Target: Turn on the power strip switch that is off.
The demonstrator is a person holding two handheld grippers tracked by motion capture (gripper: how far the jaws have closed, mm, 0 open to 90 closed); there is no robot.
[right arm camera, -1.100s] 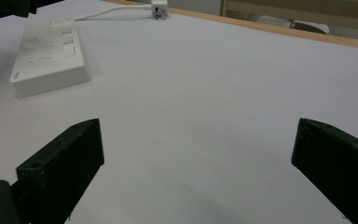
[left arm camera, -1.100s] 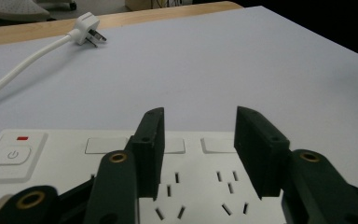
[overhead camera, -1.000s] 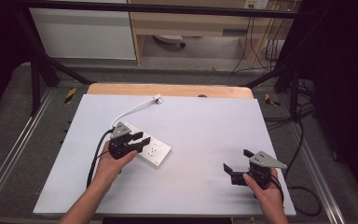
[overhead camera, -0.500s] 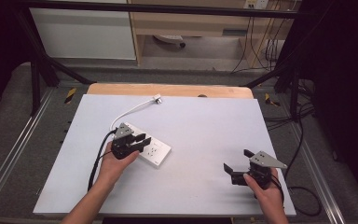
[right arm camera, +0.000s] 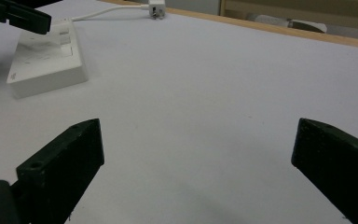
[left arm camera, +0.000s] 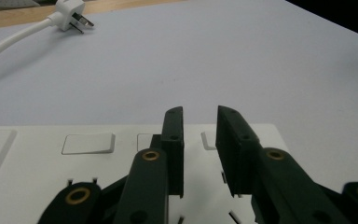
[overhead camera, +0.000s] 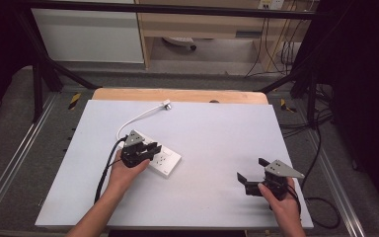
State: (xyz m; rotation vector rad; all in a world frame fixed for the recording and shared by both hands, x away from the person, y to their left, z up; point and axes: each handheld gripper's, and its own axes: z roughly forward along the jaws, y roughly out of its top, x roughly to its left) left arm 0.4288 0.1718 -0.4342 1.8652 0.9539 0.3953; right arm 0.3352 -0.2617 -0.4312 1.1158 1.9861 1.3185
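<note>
Beside power strip (overhead camera: 164, 160), open tabletop (overhead camera: 217, 133)

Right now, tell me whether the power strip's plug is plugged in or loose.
Loose. The plug lies on the table with its prongs bare, at the end of the white cord, away from the power strip.

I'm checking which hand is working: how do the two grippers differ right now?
The left gripper hovers over the white power strip, its jaws narrowed to a small gap with nothing between them, having just been closing. The right gripper sits over bare table, jaws spread wide. Both are black and hand-held.
</note>
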